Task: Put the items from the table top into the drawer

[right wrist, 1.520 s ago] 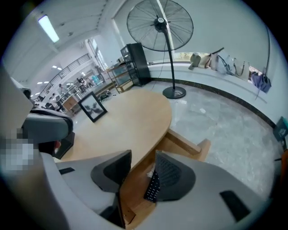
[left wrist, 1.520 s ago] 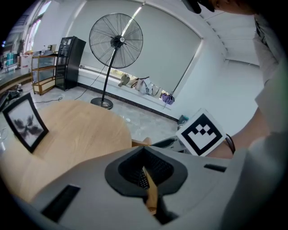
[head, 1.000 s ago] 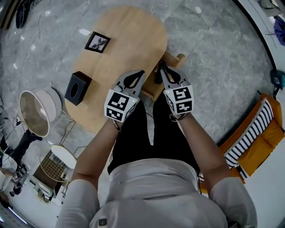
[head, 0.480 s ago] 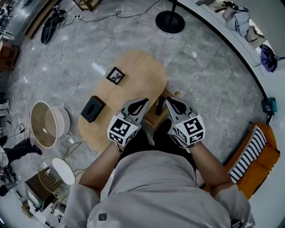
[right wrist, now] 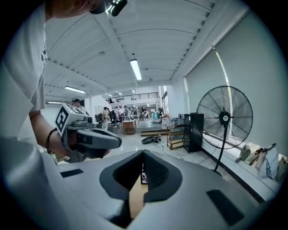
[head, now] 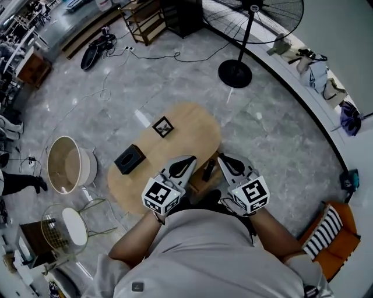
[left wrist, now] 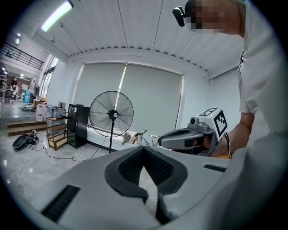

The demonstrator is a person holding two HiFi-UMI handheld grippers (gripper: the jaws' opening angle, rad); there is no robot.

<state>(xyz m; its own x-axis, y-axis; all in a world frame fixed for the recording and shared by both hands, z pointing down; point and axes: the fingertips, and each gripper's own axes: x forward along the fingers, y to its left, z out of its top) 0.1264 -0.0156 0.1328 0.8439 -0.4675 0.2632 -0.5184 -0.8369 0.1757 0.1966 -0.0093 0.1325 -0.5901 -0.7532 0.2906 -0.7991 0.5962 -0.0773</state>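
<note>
In the head view an oval wooden table (head: 186, 137) stands far below me. On it lie a small framed picture (head: 163, 126) and a black box (head: 129, 159). A wooden drawer (head: 200, 179) sticks out open from the table's near side, with a dark item (head: 208, 169) in it. My left gripper (head: 189, 159) and right gripper (head: 222, 157) hover high above the drawer, side by side. Both are shut and hold nothing. The left gripper view shows shut jaws (left wrist: 144, 147) against the room, and so does the right gripper (right wrist: 143, 152) view, with the picture (right wrist: 143, 178) visible below.
A standing fan (head: 252, 17) is beyond the table. A white round drum (head: 69, 165) and a wire side table (head: 69, 224) stand at the left. An orange striped seat (head: 329, 238) is at the right. Cables and a shelf (head: 145, 17) lie at the far end.
The person has stood up, so the view rose and the table shrank. Both grippers lifted away from the drawer and stayed side by side.
</note>
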